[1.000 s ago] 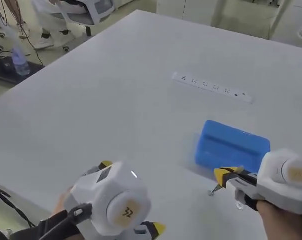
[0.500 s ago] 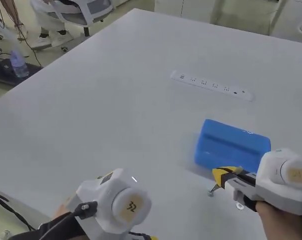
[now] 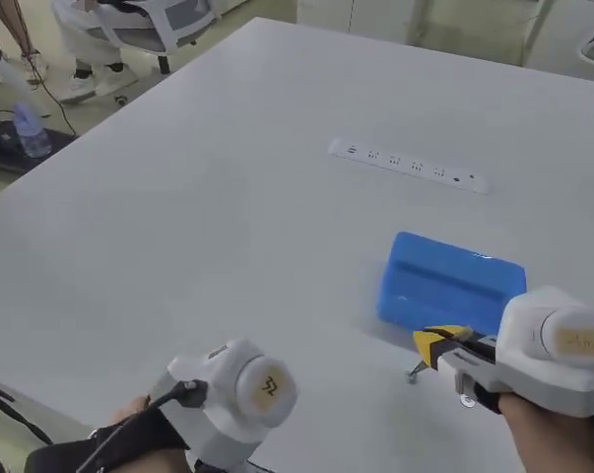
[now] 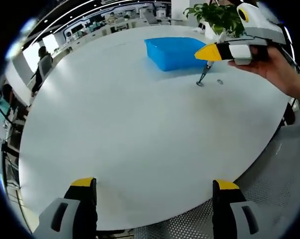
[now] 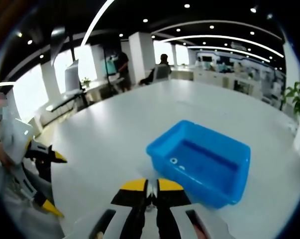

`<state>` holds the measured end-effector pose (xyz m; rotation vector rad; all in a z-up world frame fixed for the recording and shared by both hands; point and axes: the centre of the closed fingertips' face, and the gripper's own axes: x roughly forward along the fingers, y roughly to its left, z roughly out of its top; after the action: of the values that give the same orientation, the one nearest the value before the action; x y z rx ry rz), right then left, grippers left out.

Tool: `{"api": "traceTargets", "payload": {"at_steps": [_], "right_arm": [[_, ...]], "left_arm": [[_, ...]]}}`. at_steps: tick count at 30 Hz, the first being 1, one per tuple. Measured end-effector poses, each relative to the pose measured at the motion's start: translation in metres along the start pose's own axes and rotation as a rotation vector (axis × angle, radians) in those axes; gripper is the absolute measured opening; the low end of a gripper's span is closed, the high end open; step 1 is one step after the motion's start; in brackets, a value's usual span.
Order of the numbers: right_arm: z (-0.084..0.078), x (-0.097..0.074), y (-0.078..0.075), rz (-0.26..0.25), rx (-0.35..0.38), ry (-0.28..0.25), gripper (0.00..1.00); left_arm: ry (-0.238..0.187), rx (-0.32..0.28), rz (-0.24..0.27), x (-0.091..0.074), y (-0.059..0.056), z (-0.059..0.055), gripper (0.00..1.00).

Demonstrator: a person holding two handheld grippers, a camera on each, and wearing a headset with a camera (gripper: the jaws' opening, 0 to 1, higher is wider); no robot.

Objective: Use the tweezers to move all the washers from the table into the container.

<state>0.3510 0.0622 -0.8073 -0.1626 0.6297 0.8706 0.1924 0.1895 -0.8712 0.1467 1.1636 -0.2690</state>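
Blue container (image 3: pixel 452 281) lies just beyond right gripper (image 5: pixel 150 188), fingers clamped on tweezers (image 4: pixel 204 73); left gripper (image 4: pixel 153 185) gapes empty. Flat washer (image 4: pixel 220 81) may skid or slip free.

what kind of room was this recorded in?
Probably an open-plan office or lab: a large white table with a power strip on it, a wheeled office chair nearby, and long ceiling light strips overhead.

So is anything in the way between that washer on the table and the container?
Nothing visible does. The washer lies on bare table beside the tweezers, and the open container sits just beyond.
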Motion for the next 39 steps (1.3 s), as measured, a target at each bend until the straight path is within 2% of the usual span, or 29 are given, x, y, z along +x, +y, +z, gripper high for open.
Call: {"api": "traceTargets", "payload": {"at_steps": [1,2,4,6,11,13,21,23,25,27,28,30,34,35,36,37,39], "right_arm": [[0.000,0.000,0.000,0.005,0.001,0.001,0.03],[0.000,0.000,-0.001,0.005,0.000,0.002,0.03],[0.000,0.000,-0.001,0.004,-0.015,0.005,0.03],[0.000,-0.001,0.000,0.009,-0.016,0.005,0.03],[0.000,0.000,-0.001,0.013,-0.026,0.009,0.03],[-0.001,-0.001,0.000,0.017,-0.023,0.011,0.03],[0.000,0.000,-0.002,0.019,-0.025,0.011,0.03],[0.000,0.000,-0.001,0.022,-0.032,0.015,0.04],[0.000,-0.001,-0.001,0.027,-0.034,0.018,0.03],[0.000,-0.003,-0.002,0.032,-0.028,0.016,0.03],[-0.001,-0.003,-0.001,0.035,-0.027,0.020,0.03],[-0.002,-0.003,-0.002,0.034,-0.036,0.025,0.03],[-0.004,-0.003,-0.003,0.036,-0.036,0.031,0.03],[-0.005,-0.002,-0.004,0.037,-0.038,0.034,0.03],[-0.006,-0.002,-0.003,0.038,-0.039,0.038,0.03],[-0.007,-0.001,-0.004,0.038,-0.042,0.041,0.03],[-0.007,-0.001,-0.002,0.037,-0.048,0.044,0.03]], "left_arm": [[0.017,-0.016,-0.010,0.000,-0.001,-0.002,1.00],[-0.004,0.025,0.003,-0.001,0.001,0.002,1.00],[0.003,0.028,0.003,0.001,0.002,0.004,1.00],[0.001,0.034,0.000,-0.004,-0.004,0.005,1.00],[-0.009,0.047,-0.019,0.003,0.001,0.003,1.00],[-0.012,0.056,-0.001,0.003,0.004,0.005,1.00],[0.003,0.052,-0.006,-0.001,-0.002,0.003,1.00],[-0.012,0.037,-0.006,-0.004,-0.002,0.004,1.00],[-0.047,0.024,0.002,-0.011,-0.003,0.010,1.00],[-0.120,0.006,0.021,-0.019,0.001,0.022,1.00],[-0.164,-0.010,0.043,-0.023,0.008,0.028,1.00],[-0.227,-0.026,0.060,-0.031,0.011,0.036,1.00],[-0.328,-0.044,0.098,-0.050,0.016,0.045,1.00],[-0.392,-0.048,0.124,-0.057,0.018,0.052,1.00],[-0.415,-0.049,0.134,-0.060,0.019,0.054,1.00],[-0.480,-0.046,0.146,-0.064,0.018,0.061,1.00],[-0.532,-0.027,0.169,-0.068,0.018,0.067,1.00]]}}
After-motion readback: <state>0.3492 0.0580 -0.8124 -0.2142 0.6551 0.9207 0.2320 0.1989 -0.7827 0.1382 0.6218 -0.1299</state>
